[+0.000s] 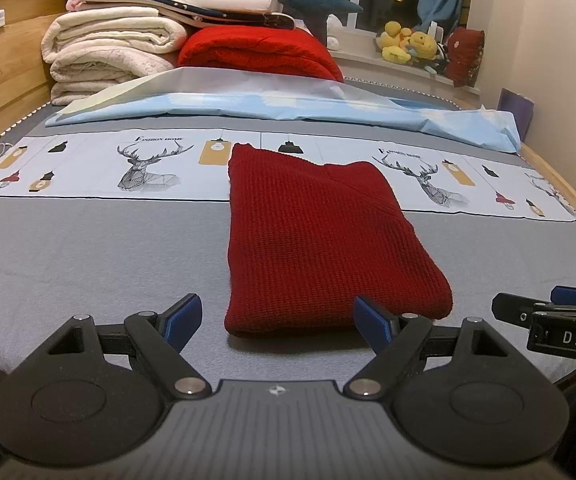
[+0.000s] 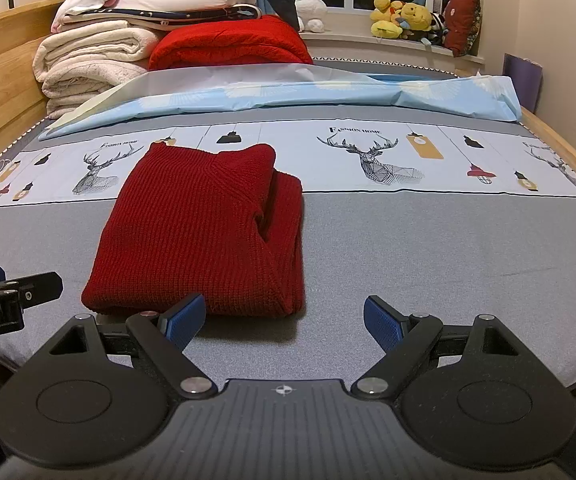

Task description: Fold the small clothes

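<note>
A dark red knitted garment (image 1: 319,240) lies folded into a narrow rectangle on the grey bed sheet (image 1: 88,248). In the right wrist view the same garment (image 2: 204,236) shows stacked layers along its right side. My left gripper (image 1: 278,322) is open just short of the garment's near edge, nothing between its blue pads. My right gripper (image 2: 284,320) is open too, its left pad near the garment's near right corner, its span over bare sheet. Each gripper appears at the edge of the other's view.
A folded light blue cover (image 1: 288,108) lies across the bed behind the garment. Stacked cream blankets (image 1: 104,56) and a red blanket (image 1: 256,52) sit at the far left by the wooden headboard (image 1: 4,80). Plush toys (image 2: 403,16) line the windowsill.
</note>
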A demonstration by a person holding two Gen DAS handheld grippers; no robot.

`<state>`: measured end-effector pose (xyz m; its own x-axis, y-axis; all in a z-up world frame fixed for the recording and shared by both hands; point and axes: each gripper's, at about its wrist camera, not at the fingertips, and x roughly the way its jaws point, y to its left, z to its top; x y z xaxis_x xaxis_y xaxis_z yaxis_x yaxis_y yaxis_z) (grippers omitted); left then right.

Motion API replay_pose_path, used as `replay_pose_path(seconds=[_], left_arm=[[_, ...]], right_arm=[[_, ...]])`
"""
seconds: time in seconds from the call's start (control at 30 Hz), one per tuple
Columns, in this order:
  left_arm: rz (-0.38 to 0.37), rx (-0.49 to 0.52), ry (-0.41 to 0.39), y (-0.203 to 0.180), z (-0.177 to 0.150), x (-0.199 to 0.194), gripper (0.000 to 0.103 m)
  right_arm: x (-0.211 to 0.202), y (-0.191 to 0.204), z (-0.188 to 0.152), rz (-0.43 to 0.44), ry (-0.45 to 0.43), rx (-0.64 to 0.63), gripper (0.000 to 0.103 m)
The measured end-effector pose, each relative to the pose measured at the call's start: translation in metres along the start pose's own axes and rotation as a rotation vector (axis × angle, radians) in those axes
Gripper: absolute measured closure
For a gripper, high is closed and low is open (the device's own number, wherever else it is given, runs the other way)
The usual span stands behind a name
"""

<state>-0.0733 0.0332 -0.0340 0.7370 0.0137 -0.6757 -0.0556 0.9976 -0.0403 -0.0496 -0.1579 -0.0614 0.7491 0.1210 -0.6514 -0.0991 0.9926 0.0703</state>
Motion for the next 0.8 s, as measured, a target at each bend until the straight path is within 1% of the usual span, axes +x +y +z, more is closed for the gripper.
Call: replay_pose_path(seconds=[0.47,0.8], left_arm=[[-0.002,0.025,0.006,-0.0025,-0.0021,0.0034,0.016],[-0.012,0.024,-0.009,0.0031,-0.0004,0.0038,0.016]], right_arm=[[-0.0003,-0.0016,0.001,0.006,-0.009,0.01,0.016],[0.0029,0.0019,0.0019,0.008,-0.006,0.005,0.016]])
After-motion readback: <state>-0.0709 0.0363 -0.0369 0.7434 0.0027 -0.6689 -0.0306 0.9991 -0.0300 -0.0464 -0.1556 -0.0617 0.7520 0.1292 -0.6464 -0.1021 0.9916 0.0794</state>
